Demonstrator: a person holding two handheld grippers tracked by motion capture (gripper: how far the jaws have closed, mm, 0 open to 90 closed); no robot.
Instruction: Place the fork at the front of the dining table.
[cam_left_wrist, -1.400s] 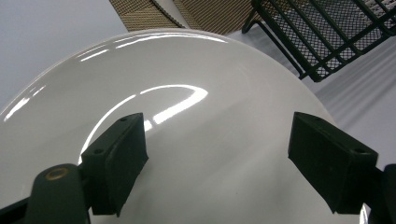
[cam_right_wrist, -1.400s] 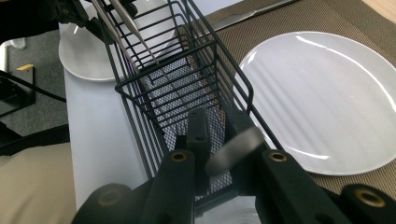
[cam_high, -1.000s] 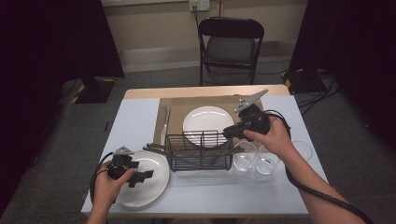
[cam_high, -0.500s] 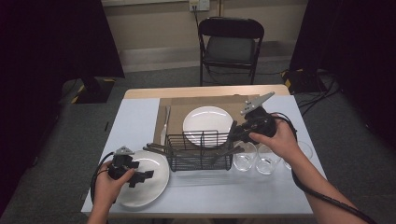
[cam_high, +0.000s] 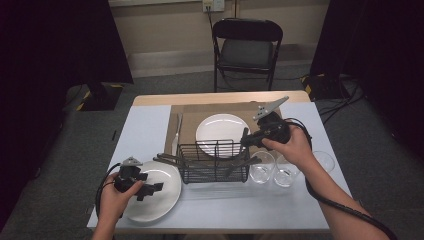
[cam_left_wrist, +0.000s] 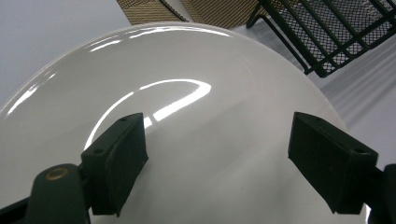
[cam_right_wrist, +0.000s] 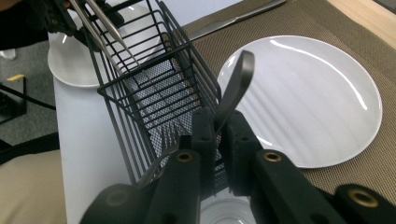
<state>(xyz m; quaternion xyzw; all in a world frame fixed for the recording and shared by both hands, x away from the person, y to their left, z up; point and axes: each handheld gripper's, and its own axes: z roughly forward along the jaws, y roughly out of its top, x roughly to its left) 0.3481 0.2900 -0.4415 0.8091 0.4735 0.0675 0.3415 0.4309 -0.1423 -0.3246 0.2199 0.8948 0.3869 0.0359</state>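
Right gripper: clamped on dark slender utensil handle above black wire basket.
Left gripper: jaws apart over glossy white plate.
Advice: lift straight, clear of the wires.

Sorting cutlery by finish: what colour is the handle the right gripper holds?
Dark grey handle, clearest in the right gripper view.

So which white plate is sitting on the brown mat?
The far plate, behind the wire basket, lies on the brown mat. The other plate sits on the bare white table near the front edge, under the open left gripper.
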